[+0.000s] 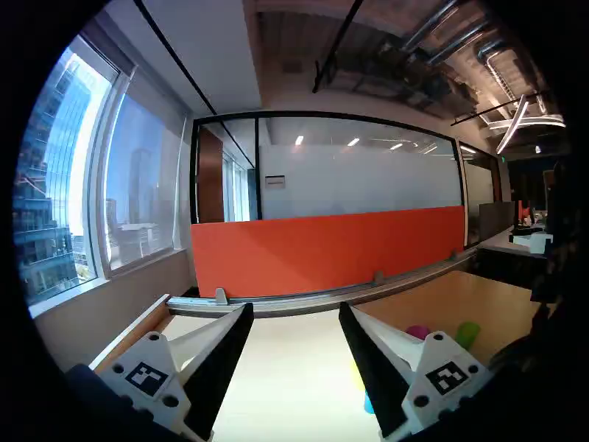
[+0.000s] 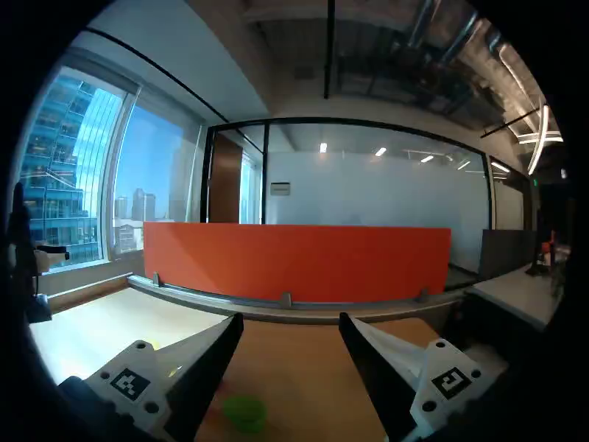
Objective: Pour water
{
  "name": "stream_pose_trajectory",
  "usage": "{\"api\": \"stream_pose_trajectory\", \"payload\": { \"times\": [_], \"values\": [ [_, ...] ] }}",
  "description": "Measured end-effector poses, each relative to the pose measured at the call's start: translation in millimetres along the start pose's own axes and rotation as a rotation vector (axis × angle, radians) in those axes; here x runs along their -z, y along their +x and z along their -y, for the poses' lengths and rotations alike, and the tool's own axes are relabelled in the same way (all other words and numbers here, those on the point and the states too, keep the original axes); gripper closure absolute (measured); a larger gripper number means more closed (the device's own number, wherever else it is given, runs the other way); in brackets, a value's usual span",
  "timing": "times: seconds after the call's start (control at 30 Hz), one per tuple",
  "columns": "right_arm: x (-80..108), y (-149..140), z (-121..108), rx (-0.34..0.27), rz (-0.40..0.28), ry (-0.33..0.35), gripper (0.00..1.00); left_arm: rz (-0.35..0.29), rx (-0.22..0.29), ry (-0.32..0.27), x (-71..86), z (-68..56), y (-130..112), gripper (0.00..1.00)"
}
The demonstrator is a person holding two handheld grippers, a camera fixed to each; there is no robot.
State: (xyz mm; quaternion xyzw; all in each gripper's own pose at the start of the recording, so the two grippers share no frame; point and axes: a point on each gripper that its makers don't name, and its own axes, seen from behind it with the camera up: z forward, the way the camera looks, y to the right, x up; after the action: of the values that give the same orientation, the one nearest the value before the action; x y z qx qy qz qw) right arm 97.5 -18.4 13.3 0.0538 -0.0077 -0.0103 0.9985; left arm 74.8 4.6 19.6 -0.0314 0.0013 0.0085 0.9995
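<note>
So nothing's grabbed yet, looks like the very start. Left claw (image 1: pixel 295 308) hangs wide open and empty over the pale wooden desk (image 1: pixel 294 383), with a small pink plastic cup (image 1: pixel 418 332) and a small green plastic cup (image 1: pixel 467 333) just right of it. Right claw (image 2: pixel 291 318) gapes empty too, a green cup (image 2: pixel 245 412) low between its fingers. Next, I'd guess: drop down, grip one. Can't tell what's inside them.

Light wooden surface (image 1: pixel 294 368), brightly sunlit in the left gripper view, warmer brown in the right gripper view. Bounded at the far edge by a grey rail (image 1: pixel 309 298) carrying an orange panel (image 1: pixel 324 250). Standing on it, right of centre in the left gripper view: pink cup (image 1: pixel 417 331) and green cup (image 1: pixel 467 333), near each other. Closer in: yellow item (image 1: pixel 356 376) and blue item (image 1: pixel 368 403), both partly hidden, kind not determinable.
</note>
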Motion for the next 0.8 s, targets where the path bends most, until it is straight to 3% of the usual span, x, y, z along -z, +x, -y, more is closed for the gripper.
{"api": "stream_pose_trajectory", "payload": {
  "times": [0.27, 0.67, 0.8],
  "values": [
    [1.1, 16.4, 7.7, -0.008, 0.002, 0.047, 0.00, 0.010, 0.026, -0.081, -1.7, -14.4, 22.2, 0.15],
    [16.5, 16.0, 44.4, -0.055, 0.030, 0.248, 0.00, 0.023, 0.035, -0.265, 9.0, -49.0, 24.9, 0.15],
    [19.8, 17.8, 52.4, -0.045, 0.034, 0.300, 0.00, 0.030, 0.033, -0.319, 11.3, -57.7, 24.0, 0.15]
  ]
}}
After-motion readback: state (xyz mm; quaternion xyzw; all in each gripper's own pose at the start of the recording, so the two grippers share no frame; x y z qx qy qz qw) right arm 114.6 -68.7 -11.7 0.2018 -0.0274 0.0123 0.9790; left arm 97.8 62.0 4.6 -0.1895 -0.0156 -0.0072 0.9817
